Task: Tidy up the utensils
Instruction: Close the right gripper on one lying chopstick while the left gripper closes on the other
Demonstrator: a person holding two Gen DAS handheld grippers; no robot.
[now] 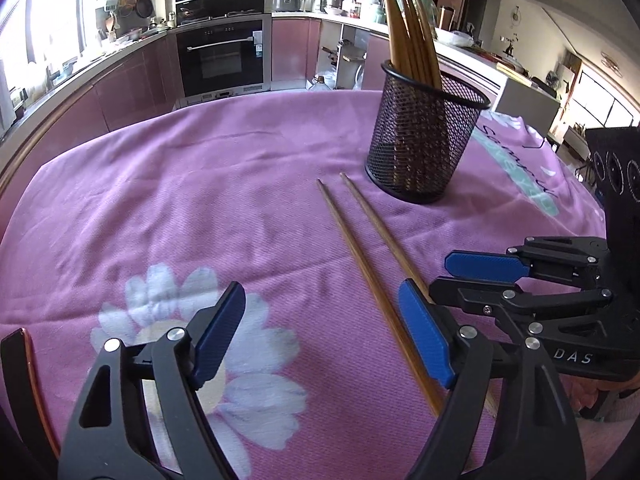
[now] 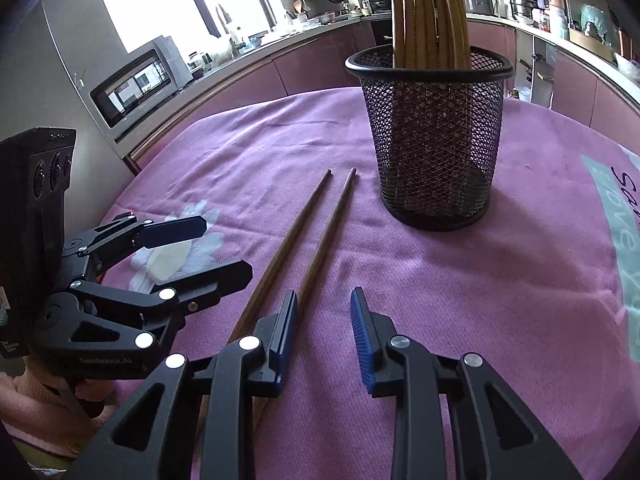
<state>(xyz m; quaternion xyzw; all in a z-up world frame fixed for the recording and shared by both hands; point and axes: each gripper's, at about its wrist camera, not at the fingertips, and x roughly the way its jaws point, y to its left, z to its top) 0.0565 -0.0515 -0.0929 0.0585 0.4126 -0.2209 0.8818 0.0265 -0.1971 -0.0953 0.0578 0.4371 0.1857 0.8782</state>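
Left to right: the left gripper (image 1: 322, 334), jaws standing wide apart over the pink woven tablecloth (image 1: 200, 208) with its printed white daisy (image 1: 192, 344), holds nothing; its right-hand pad lies just beside the near ends of the two loose chopsticks (image 1: 360, 248). These lie side by side, almost parallel, on the cloth between the two grippers, thin tips toward the mesh holder (image 1: 424, 140). They appear to be slender tapered sticks of brown wood or bamboo: probably light, stiff and smooth, so likely to roll or to pivot in a pinch. A hold on the thicker near portion, across both together, would seem steadiest. The holder, a black wire-mesh cup with a rolled rim, stands upright beyond them, already carrying a bundle of similar sticks (image 1: 408, 28); it looks light enough to tip if knocked. The right gripper (image 2: 324, 336), jaws narrowly apart and empty, hovers with its left pad beside the right-hand stick.
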